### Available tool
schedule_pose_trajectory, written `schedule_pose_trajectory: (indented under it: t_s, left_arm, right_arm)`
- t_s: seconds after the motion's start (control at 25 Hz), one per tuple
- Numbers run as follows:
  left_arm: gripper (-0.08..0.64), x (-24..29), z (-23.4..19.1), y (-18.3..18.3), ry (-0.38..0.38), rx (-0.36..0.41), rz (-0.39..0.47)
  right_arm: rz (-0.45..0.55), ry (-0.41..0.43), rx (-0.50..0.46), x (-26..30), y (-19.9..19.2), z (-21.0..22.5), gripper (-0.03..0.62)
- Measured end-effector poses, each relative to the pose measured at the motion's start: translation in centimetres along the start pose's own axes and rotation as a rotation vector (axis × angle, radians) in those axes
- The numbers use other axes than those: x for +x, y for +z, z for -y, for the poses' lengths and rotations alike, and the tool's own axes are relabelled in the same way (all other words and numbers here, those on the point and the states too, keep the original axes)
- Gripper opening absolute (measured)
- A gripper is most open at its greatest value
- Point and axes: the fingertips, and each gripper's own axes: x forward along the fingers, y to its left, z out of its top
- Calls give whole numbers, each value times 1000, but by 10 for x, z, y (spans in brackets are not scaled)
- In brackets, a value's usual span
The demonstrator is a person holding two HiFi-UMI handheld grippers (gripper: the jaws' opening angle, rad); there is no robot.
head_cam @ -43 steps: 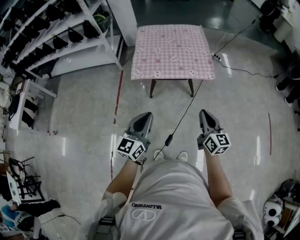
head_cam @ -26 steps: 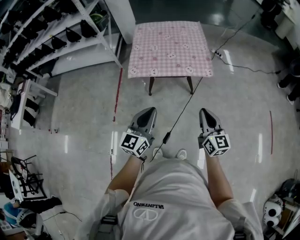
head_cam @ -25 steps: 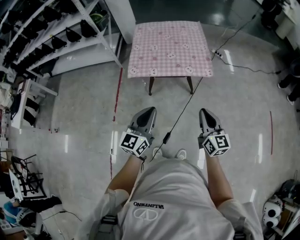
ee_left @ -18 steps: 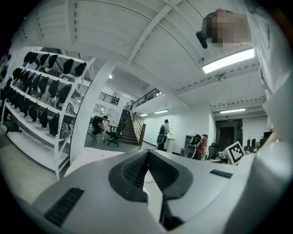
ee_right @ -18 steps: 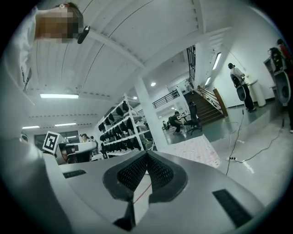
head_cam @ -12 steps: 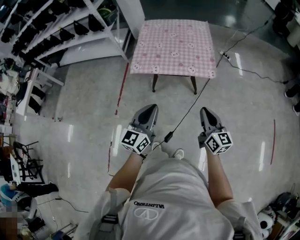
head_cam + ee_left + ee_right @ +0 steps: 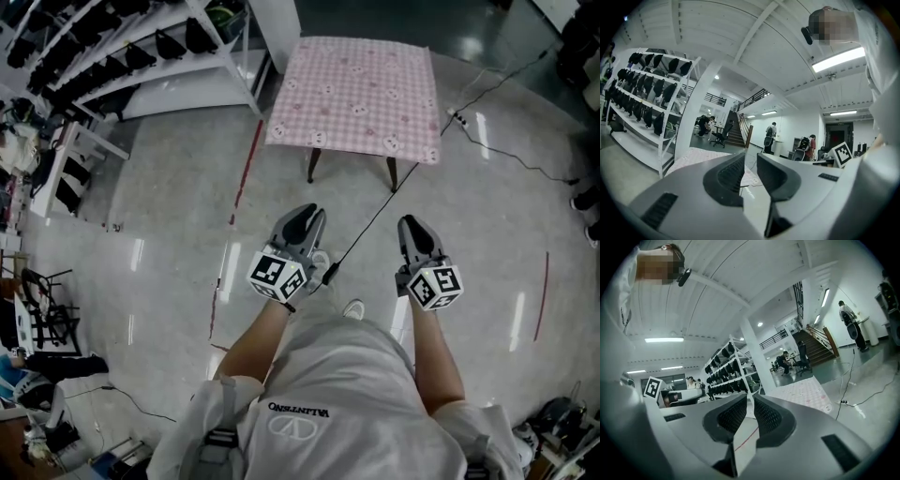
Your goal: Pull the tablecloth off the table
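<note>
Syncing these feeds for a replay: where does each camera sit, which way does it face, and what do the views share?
Head view: on the person's head, steeply down; tablecloth ahead, torso, forearms, left gripper, right gripper.
Left gripper view: on that gripper, level toward the tablecloth; its jaws have just been opening, empty.
Right gripper view: likewise level; its jaws have just been opening, empty.
Shared: all three show the tablecloth; each gripper view shows the other's marker cube.

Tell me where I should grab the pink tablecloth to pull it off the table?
Grab the tablecloth by the flap hanging off the near edge of the table, one corner for the left gripper, one for the right gripper. Come in level from this side: the flap hangs free, while the top lies flat. Both grippers' jaws have just been opening, with nothing between them.
</note>
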Motion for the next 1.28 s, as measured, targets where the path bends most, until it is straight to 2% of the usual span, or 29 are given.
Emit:
schedule_pose_trajectory:
  t_s: [0.12, 0.48, 0.8, 0.92, 1.16, 1.28]
  left_arm:
    - [91, 2, -19, -7, 7, -21, -10]
    - [106, 35, -82, -21, -18, -86, -55]
    - [107, 79, -136, -30, -82, -152, -82]
    - [112, 90, -160, -35, -97, -212, -88]
    - [121, 113, -206, -49, -117, -337, -114]
    - [123, 121, -223, -58, -127, -373, -134]
  right_arm:
    - [-35, -5, 5, 13, -11, 1, 91]
    - [-72, -52, 95, 69, -27, 21, 104]
    - [-65, -103, 193, 133, -32, 43, 104]
    - [-56, -108, 275, 157, -37, 48, 106]
    - [19, -144, 527, 196, -49, 70, 112]
    - [39, -171, 581, 208, -55, 79, 112]
